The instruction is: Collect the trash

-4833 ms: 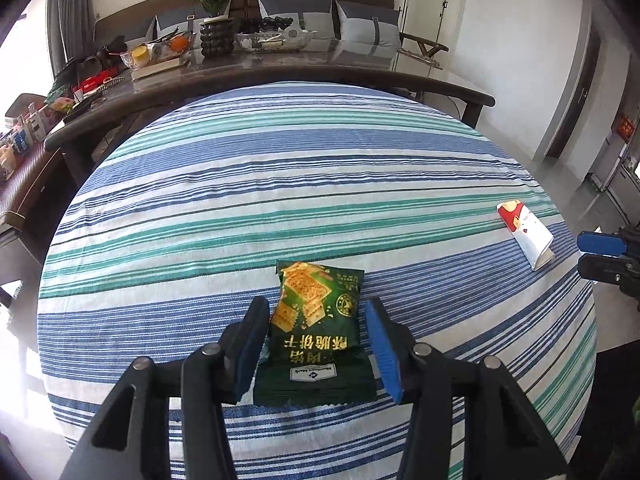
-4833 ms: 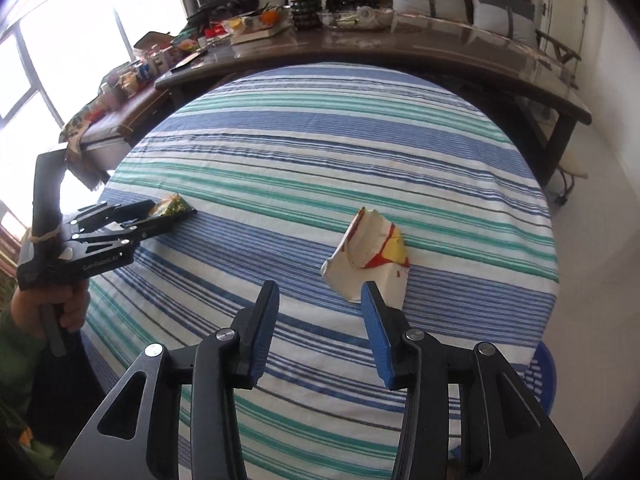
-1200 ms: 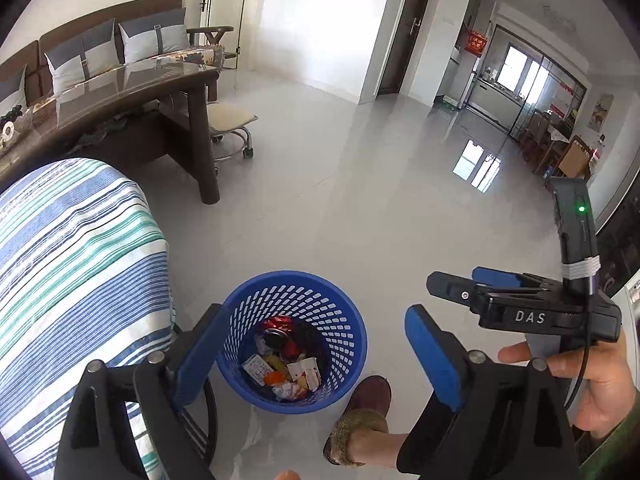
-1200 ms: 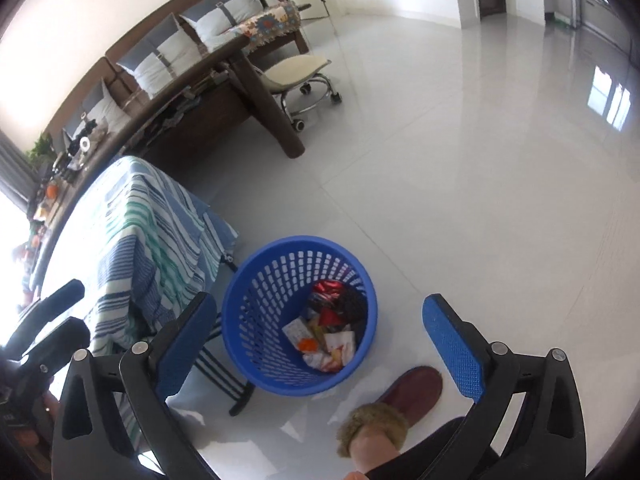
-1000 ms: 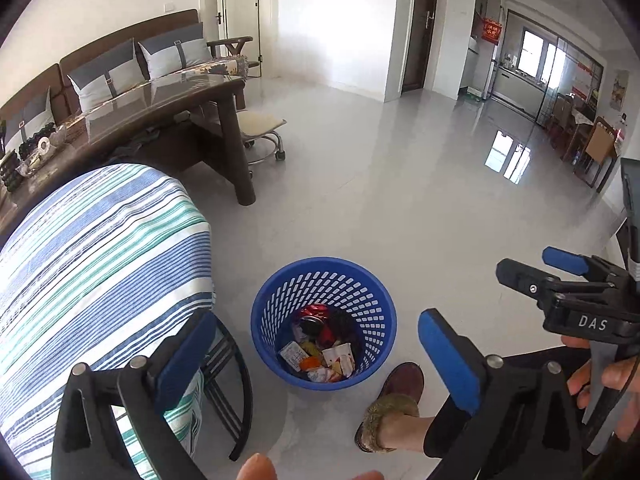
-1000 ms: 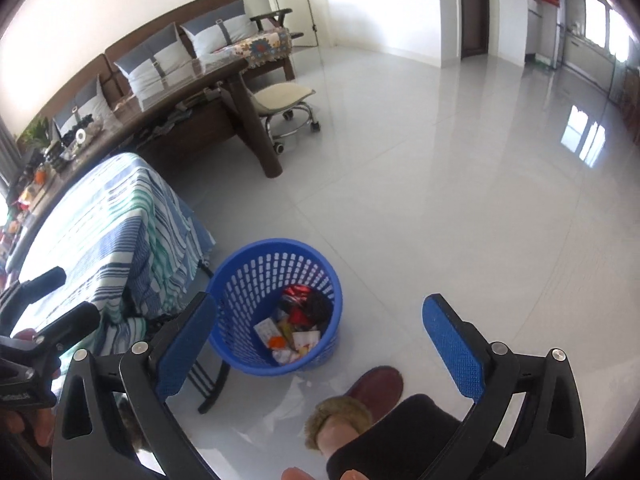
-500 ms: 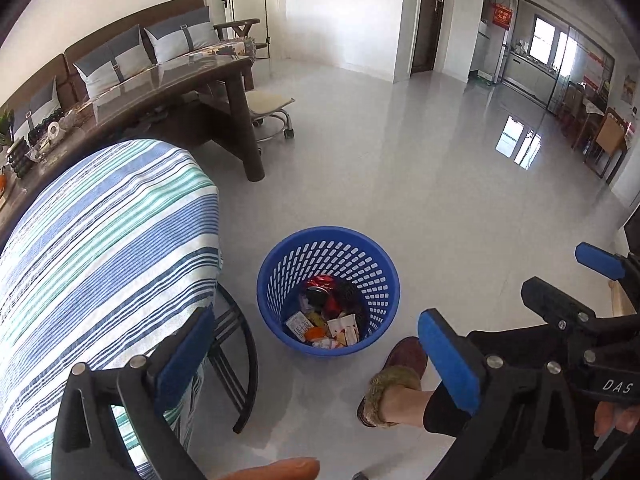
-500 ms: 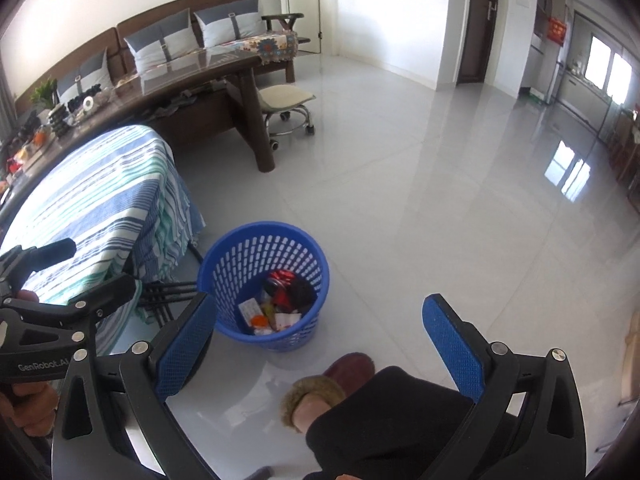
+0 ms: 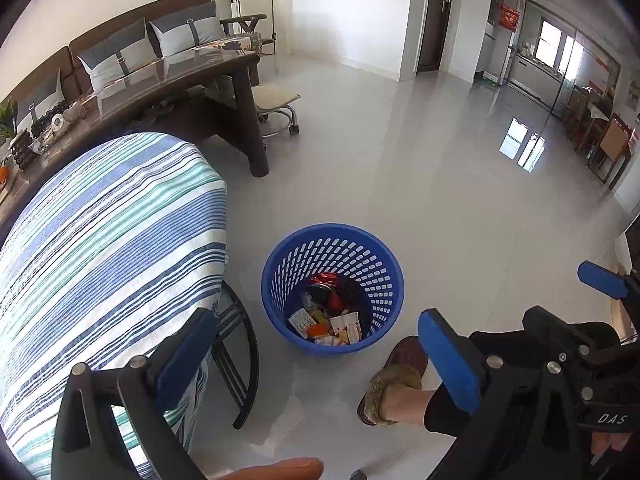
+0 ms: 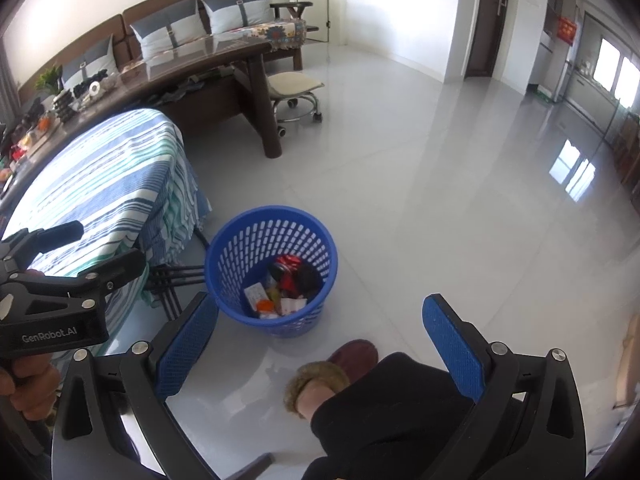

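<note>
Two handheld grippers hang over a pale tiled floor beside a blue perforated wastebasket that stands upright just right of a round desk draped in a blue, green and white striped cloth. The left gripper has its blue-padded jaws spread wide with nothing between them; the right gripper is likewise spread wide and empty. In the left wrist view the basket sits between and beyond the two pads, near the desk's dark metal legs. The trash lies in the bottom of the basket: a heap of wrappers, among them a red crumpled packet, a dark item, small white and orange packets and a white carton-like piece. The basket is well under half full.

A person's foot in a maroon slipper with a fuzzy tan cuff stands on the floor just near of the basket, with a dark trouser leg above it in the right wrist view. That view also catches the left gripper's black body at the left edge, held in a hand. Farther off, a long dark wooden desk with a glossy top carries small clutter, a cream-cushioned rolling stool stands at its end, and a brown sofa with grey-and-white cushions lines the far wall.
</note>
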